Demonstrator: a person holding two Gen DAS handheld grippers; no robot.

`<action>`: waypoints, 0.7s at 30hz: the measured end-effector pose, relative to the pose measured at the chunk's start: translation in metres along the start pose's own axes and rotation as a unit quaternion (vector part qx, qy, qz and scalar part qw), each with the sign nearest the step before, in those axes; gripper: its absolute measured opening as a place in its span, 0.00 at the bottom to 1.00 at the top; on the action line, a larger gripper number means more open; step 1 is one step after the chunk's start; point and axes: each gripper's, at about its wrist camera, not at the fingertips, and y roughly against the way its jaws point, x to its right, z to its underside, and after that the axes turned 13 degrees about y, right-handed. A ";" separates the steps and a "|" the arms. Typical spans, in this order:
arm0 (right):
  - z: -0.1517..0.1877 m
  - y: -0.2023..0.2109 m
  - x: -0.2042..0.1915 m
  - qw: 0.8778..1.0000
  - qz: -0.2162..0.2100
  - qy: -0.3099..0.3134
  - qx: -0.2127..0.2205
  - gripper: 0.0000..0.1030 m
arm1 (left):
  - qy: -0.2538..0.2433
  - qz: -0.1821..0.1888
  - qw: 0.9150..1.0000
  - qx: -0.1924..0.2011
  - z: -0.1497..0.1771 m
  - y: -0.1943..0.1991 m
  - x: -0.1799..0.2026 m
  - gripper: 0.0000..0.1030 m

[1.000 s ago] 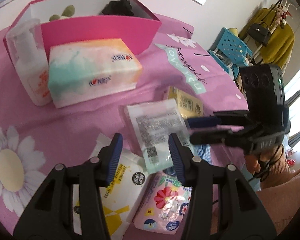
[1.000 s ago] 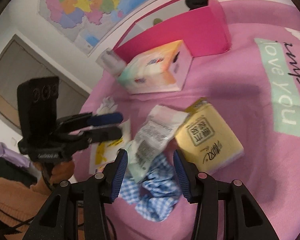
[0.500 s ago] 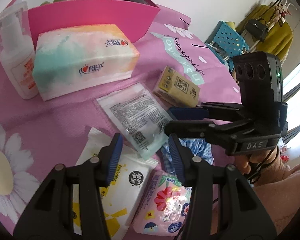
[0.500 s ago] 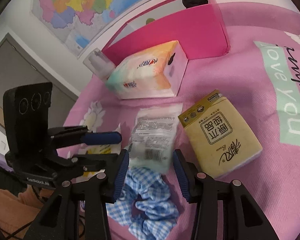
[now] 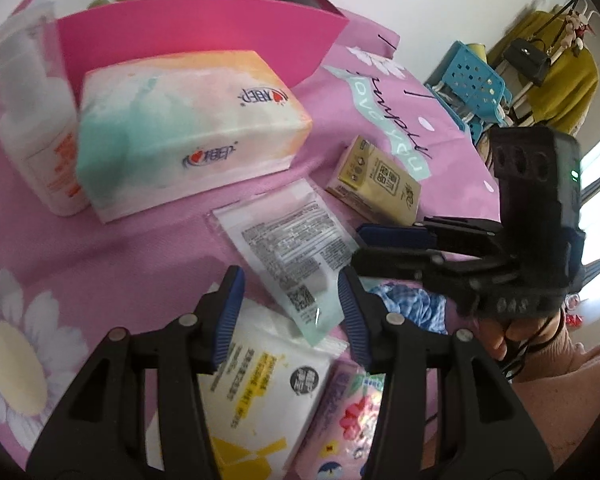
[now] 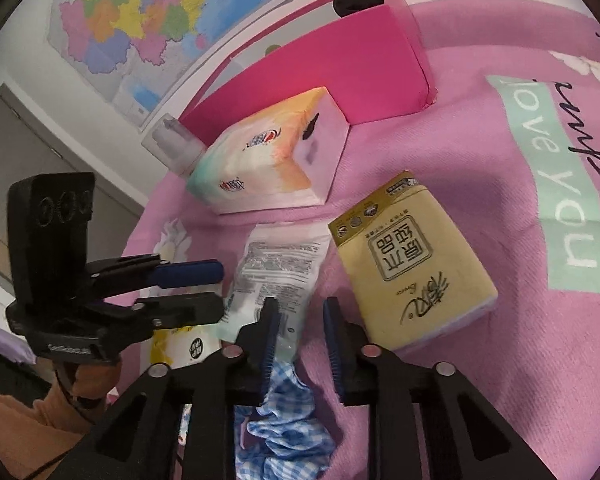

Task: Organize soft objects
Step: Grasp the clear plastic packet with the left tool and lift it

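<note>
Two grippers are seen over a pink cloth (image 6: 480, 152). Beyond both, a pastel tissue pack (image 5: 188, 128) lies before a pink box (image 5: 196, 36). A clear sachet (image 5: 292, 256) reaches between the parted pads of the left gripper (image 5: 290, 304), untouched. The right gripper (image 6: 300, 344), jaws just closing, holds nothing; a checked scrunchie (image 6: 288, 416) lies beneath.

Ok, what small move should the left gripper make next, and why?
Probably lower the left gripper a little onto the clear packet. Its jaws are open and frame the packet's near corner, which rests on the white wipes pack, but the pads do not touch it yet.
</note>
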 end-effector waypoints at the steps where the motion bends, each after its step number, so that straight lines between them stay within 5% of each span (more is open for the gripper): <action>1: -0.001 -0.001 -0.003 1.000 0.002 0.006 0.002 0.33 | 0.000 0.005 1.000 -0.009 -0.001 -0.003 0.000 0.50; 5: -0.003 -0.005 -0.009 1.000 0.019 0.016 0.011 0.33 | 0.002 0.035 0.999 -0.023 -0.003 -0.006 -0.004 0.51; 8: -0.001 -0.003 0.000 1.000 -0.011 -0.002 0.022 0.30 | 0.009 0.062 0.998 -0.032 -0.002 -0.007 -0.006 0.51; 11: 0.004 -0.005 0.011 0.997 -0.056 -0.031 0.032 0.23 | 0.006 0.060 0.998 -0.026 0.000 -0.006 -0.003 0.52; 21: -0.005 0.026 0.007 0.993 -0.078 -0.015 0.083 0.11 | 0.005 0.065 0.998 -0.004 0.006 0.009 0.003 0.52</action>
